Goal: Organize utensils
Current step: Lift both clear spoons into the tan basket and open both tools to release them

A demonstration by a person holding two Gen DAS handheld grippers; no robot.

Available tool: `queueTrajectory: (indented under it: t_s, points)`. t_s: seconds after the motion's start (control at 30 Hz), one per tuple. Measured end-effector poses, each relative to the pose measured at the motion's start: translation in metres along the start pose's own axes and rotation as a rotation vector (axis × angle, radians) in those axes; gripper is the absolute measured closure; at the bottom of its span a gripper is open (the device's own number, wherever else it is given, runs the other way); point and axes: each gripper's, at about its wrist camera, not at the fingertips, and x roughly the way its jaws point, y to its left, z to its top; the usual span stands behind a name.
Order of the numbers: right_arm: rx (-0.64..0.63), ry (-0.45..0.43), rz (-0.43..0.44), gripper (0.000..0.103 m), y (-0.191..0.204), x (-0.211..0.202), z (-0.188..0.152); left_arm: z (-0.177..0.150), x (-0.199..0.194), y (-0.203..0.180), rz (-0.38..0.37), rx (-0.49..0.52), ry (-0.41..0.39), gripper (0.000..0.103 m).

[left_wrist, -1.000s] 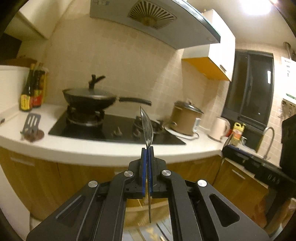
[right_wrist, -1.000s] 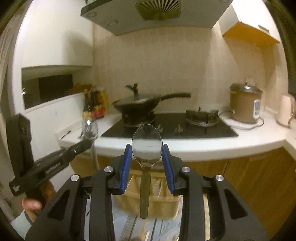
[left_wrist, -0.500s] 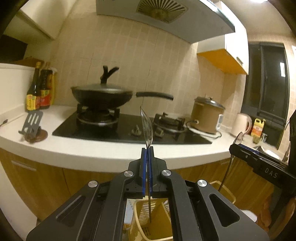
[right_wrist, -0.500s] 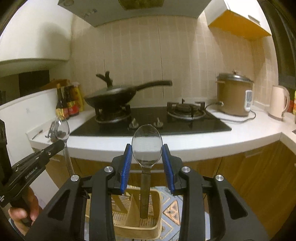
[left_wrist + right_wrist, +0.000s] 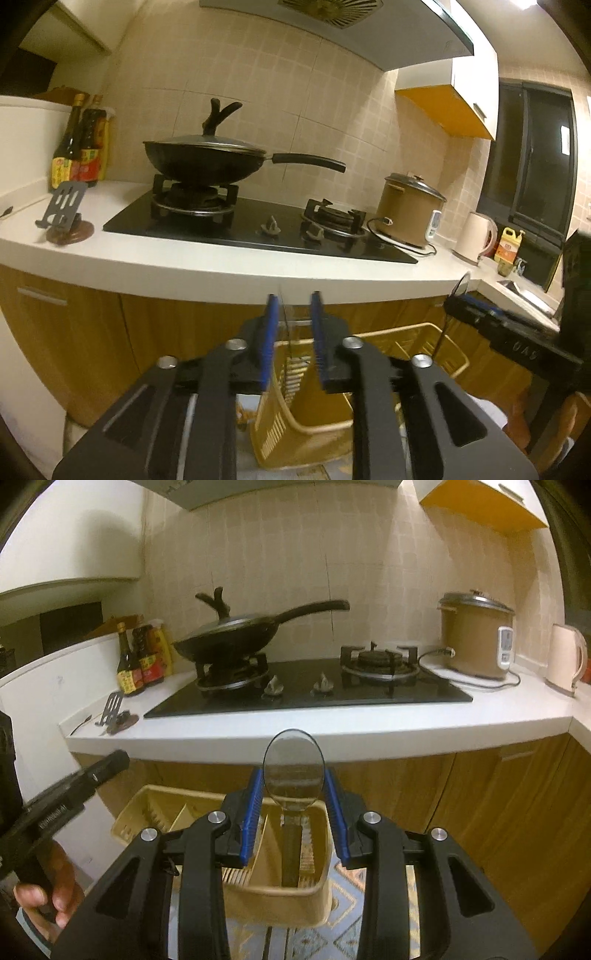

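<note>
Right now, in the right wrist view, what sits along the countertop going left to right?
Spatula rest → sauce bottles → lidded wok → empty right burner → rice cooker → kettle.

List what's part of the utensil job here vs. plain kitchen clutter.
Job:
- left gripper, open around the left spoon
- right gripper, shut on the right spoon
- yellow utensil basket, below both

Clutter:
- lidded wok
- gas hob
- rice cooker
- kettle
- sauce bottles
</note>
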Motion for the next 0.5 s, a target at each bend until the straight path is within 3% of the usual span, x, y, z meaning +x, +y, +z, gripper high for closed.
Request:
queueTrajectory:
  t_s: [0.03, 0.1, 0.17, 0.5]
  points:
    - [0.004, 0.009, 0.010, 0.071, -0.001, -0.003, -0.002, 0.000, -0.004, 0.001, -0.012, -0.008, 0.004, 0.079]
    - [0.014, 0.018, 0.016, 0.056, -0.002, -0.009, -0.005, 0.000, -0.011, 0.001, -0.025, -0.018, 0.010, 0.076]
    - [0.025, 0.017, 0.028, 0.052, -0.003, -0.017, -0.007, -0.001, -0.021, 0.000, -0.027, -0.015, 0.016, 0.076]
    - [0.070, 0.009, 0.072, 0.052, -0.003, -0.077, -0.008, 0.001, -0.082, -0.008, -0.040, -0.006, 0.021, 0.071]
